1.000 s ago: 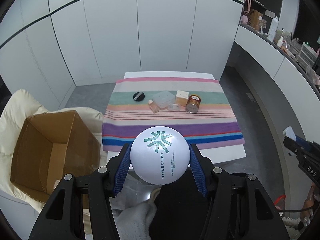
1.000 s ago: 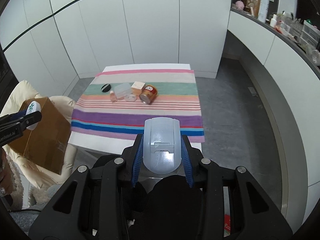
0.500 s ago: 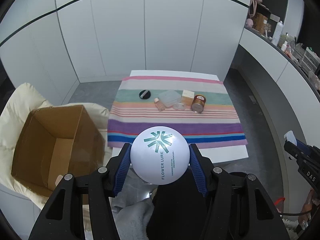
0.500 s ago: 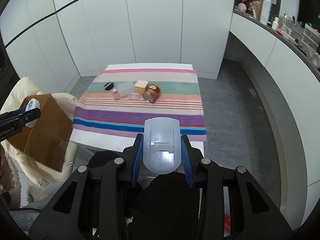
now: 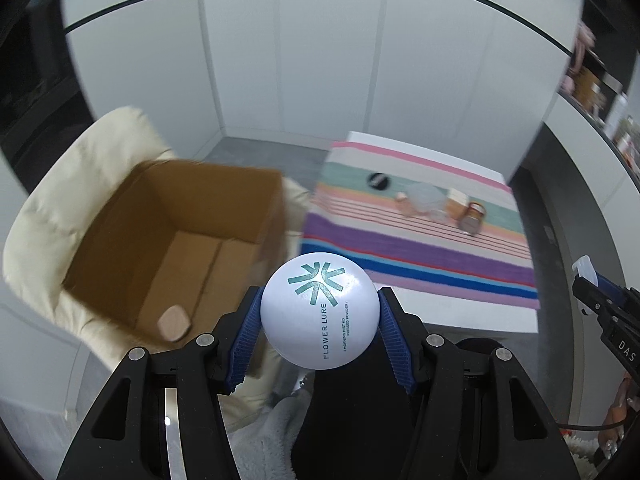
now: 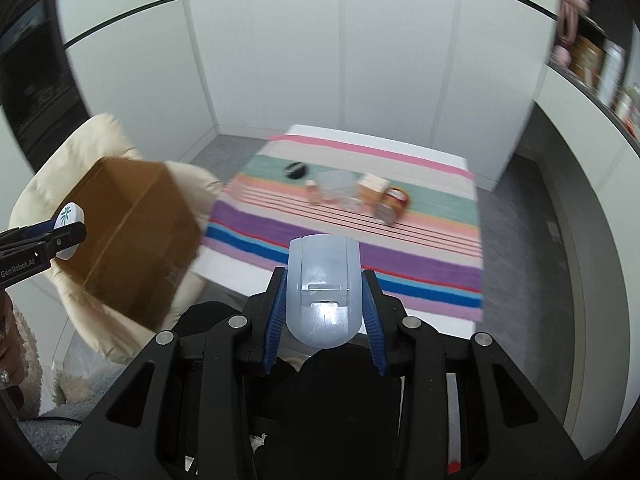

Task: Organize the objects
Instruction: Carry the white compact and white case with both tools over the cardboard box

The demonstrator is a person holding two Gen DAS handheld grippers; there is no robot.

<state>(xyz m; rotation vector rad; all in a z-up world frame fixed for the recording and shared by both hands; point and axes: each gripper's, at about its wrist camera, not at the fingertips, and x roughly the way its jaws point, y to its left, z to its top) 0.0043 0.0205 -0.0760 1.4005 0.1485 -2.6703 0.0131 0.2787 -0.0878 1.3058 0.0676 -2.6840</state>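
While left hand-held gripper (image 5: pixel 319 322) pinches white compact (image 5: pixel 319 312) | right hand-held gripper (image 6: pixel 323 294) pinches blue-grey case (image 6: pixel 322 286)

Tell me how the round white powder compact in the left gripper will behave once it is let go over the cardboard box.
The round white powder compact looks smooth and domed, so it may slip or roll on landing. It is held only at its edges by the left gripper, hinting it is light. The open brown cardboard box has tall walls, likely containing it.

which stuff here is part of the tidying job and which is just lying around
Part of the job: white powder compact in left gripper; pale blue case in right gripper; cardboard box; tin, black disc on striped cloth.

Lying about: cream cushion; shelf clutter.
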